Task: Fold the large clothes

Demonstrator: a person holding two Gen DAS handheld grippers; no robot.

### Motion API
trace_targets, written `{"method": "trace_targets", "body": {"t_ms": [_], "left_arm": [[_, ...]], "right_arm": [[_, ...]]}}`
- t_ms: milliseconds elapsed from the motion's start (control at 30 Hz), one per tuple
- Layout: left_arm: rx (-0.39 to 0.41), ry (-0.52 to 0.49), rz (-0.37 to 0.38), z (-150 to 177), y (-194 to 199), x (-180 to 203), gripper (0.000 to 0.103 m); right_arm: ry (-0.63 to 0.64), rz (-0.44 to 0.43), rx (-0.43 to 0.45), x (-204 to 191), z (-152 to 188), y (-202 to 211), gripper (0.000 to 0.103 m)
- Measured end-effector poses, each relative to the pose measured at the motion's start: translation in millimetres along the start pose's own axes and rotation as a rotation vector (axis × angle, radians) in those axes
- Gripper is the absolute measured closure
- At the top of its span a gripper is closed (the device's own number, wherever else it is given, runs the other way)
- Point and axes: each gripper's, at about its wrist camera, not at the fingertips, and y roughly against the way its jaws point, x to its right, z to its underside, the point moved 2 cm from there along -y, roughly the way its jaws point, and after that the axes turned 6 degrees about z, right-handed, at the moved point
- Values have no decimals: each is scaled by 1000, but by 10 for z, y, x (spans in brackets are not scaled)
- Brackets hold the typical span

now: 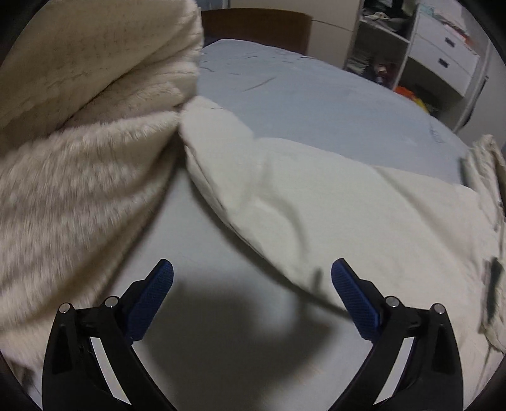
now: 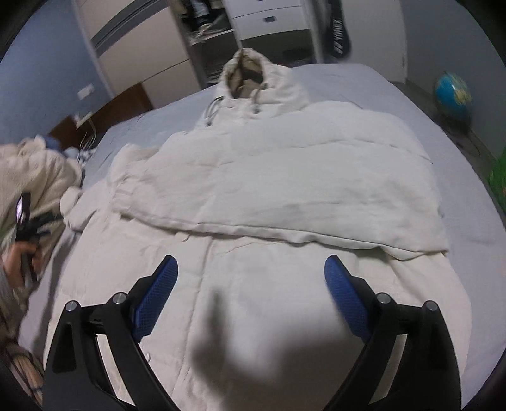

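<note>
Here, both tongs (image 1: 252, 273) (image 2: 251, 270) gaping empty, hooded coat (image 2: 268, 189) whole only rightward, perhaps fleece (image 1: 79, 158) leftward.

I look across a bed (image 1: 316, 104) under a pale blue-grey sheet, its dark wooden headboard (image 1: 253, 27) at the far end. Open shelving (image 1: 376, 41) and white drawers (image 1: 442, 60) stand far right. From the other camera I see a blue wall (image 2: 41, 82), a wardrobe (image 2: 139, 47) and a globe (image 2: 452, 91) on the floor at right.
</note>
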Motion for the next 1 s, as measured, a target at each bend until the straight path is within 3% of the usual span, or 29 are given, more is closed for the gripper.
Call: {"method": "trace_targets", "body": {"t_ms": [100,233,300,367,467,533,733,1000], "left_arm": [[-14,-2,-9,-189,-180,-116,11],[-41,44,55,-326,-371,-245,26],[-54,84,86,-378,-465,-320,41],[-65,130,113,-391,-532,-388,67],[-73,184,148,-416,-588,-478,89],[-52,138,134,-436,-518,-394,97],[86,-26,73,-512,-23,2,99],[233,-163,118,-302,783,617,99]], "right_arm": [[67,-16,12,-171,19,100,13],[109,-3,29,-319,50,235,13],[112,-12,30,-362,58,281,13],[120,-28,35,-429,65,329,13],[148,-40,13,-551,83,327,13],[165,-38,4,-626,101,305,13],[191,-43,-18,-773,132,243,13],[172,-48,-23,-714,146,340,13]]}}
